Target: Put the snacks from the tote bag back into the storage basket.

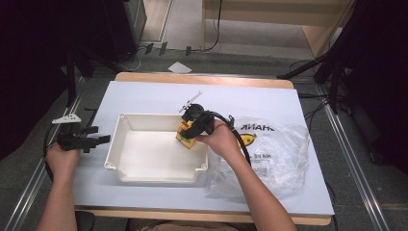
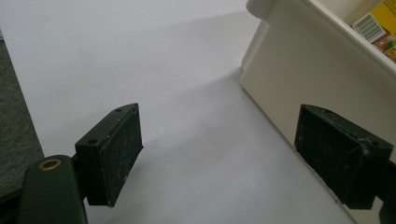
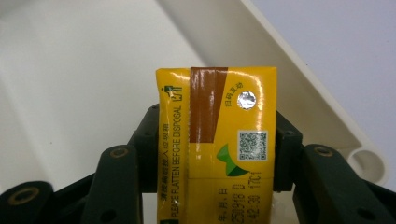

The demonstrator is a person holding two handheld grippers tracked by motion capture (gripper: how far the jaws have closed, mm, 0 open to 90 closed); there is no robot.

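A yellow drink carton [image 3: 217,149] with a brown stripe and a QR code sits between the jaws of my right gripper [image 3: 217,154], which is shut on its two sides. In the high view the right gripper [image 1: 188,134] holds the carton [image 1: 185,138] inside the white bin [image 1: 126,159], near its right wall. My left gripper [image 2: 219,154] stands open over the white table sheet, just left of the bin's outer wall [image 2: 299,79]. In the high view the left gripper [image 1: 96,140] hovers beside the bin's left side with nothing between its pads.
A crumpled clear plastic bag [image 1: 274,154] with yellow and black print lies right of the bin, under the right forearm. The white sheet [image 1: 154,96] covers the wooden table. Dark stands and cables surround the table on the floor.
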